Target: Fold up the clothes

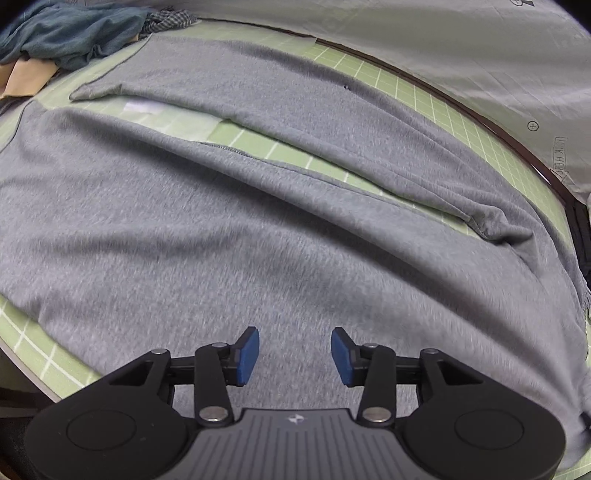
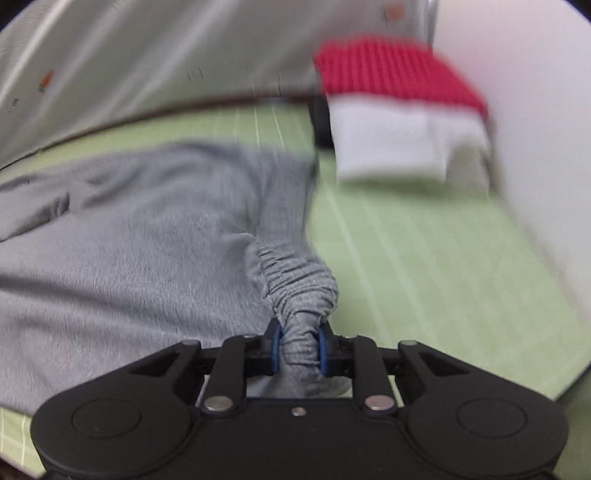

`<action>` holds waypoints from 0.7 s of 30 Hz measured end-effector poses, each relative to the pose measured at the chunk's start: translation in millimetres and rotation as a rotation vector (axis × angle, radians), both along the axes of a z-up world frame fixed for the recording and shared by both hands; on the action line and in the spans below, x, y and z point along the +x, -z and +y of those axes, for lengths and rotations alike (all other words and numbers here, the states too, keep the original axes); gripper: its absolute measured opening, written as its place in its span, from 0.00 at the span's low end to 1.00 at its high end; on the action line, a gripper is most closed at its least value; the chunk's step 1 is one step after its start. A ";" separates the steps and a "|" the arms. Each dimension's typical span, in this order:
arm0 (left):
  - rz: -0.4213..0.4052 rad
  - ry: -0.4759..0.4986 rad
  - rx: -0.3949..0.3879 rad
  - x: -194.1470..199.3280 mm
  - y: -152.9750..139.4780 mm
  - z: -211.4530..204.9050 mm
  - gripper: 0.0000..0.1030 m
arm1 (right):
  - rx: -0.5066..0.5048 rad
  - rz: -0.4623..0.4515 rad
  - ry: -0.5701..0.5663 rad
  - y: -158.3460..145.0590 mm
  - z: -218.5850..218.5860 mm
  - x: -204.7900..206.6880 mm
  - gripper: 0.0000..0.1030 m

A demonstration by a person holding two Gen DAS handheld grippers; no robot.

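Grey trousers (image 1: 280,236) fill my left wrist view, spread flat across the green gridded mat (image 1: 436,99), both legs running away towards a heap of dark blue clothes (image 1: 70,33) and a checked cloth (image 1: 168,18) at the far left corner, with a strip of mat showing between the legs. My right wrist view shows none of that heap; instead I get the waist end of the trousers, the gathered elastic waistband (image 2: 301,284), bare mat to its right, and a folded stack of a red garment (image 2: 395,74) on a white one (image 2: 391,144) near the pale wall, all rather blurred. My left gripper (image 1: 294,356) stands partly apart, its blue pads (image 1: 247,356) bare with nothing between them, hanging over the broad grey cloth; I cannot tell whether the tips touch it. My right gripper (image 2: 298,350) is clenched on the bunched waistband, cloth squeezed between the pads and spilling back under the body. Both grippers tilt steeply down towards the mat, the left one the steeper.
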State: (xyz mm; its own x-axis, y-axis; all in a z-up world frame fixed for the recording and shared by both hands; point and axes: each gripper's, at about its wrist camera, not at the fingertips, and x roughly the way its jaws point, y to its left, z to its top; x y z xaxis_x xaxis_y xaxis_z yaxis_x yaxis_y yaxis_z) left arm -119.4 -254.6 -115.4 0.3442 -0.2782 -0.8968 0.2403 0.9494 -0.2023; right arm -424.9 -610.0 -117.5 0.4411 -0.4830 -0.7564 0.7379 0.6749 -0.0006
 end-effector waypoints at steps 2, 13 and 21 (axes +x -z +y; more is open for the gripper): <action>-0.009 -0.007 0.004 -0.5 -1.4 -2.3 0.44 | -0.012 -0.031 0.031 -5.8 -0.6 -7.2 0.41; -0.030 0.044 0.011 13.3 -5.1 -42.1 0.52 | -0.067 -0.166 0.059 -32.3 -49.8 28.5 0.93; -0.058 0.040 0.016 36.9 -7.6 -70.5 0.62 | -0.064 -0.173 -0.063 -25.9 -100.8 85.7 0.85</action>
State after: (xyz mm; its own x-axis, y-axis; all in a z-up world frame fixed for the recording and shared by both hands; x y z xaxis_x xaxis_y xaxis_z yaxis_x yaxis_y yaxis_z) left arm -82.5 -325.2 -107.8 0.3849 -0.2780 -0.8801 0.2889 0.9419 -0.1712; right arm -339.2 -710.7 -91.6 0.5925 -0.4950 -0.6356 0.6873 0.7221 0.0783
